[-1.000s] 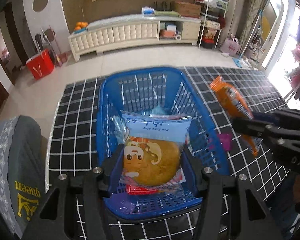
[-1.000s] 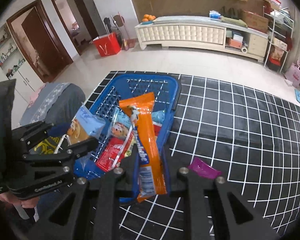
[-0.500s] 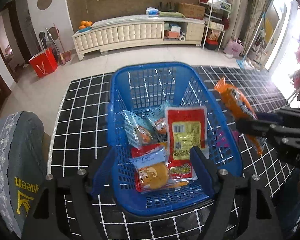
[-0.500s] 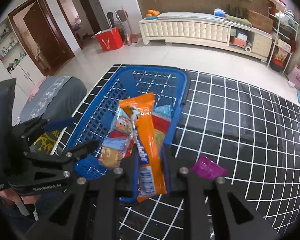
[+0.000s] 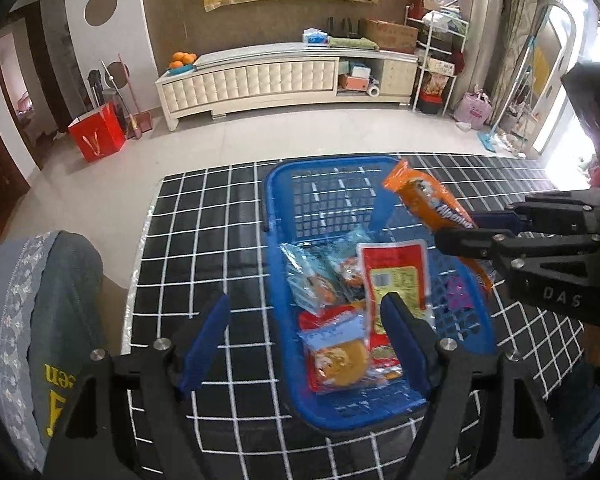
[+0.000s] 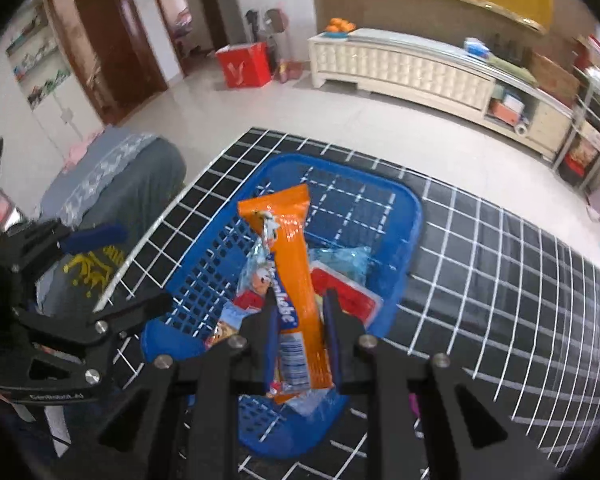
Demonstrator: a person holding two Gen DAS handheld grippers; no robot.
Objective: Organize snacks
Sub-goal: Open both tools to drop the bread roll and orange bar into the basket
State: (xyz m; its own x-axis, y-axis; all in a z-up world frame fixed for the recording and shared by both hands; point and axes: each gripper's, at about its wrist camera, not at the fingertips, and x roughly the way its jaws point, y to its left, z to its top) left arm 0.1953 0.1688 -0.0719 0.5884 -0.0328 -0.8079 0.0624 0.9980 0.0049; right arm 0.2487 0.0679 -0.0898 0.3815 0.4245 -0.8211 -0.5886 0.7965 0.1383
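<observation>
Snacks (image 5: pixel 394 276) heaped in blue basket (image 5: pixel 278 208) on black grid-lined table (image 5: pixel 204 248): red packet, pale blue packets, round biscuit pack (image 5: pixel 338 354) nearest. Left claw (image 5: pixel 306 334) spread wide, nothing between its pads, hanging over basket's left edge and near end. Right claw (image 6: pixel 300 332) pinching long orange packet (image 6: pixel 288 256) near its lower end, held tilted above basket. Purple wrapper (image 5: pixel 456 294) lying outside basket, seen through right wall.
</observation>
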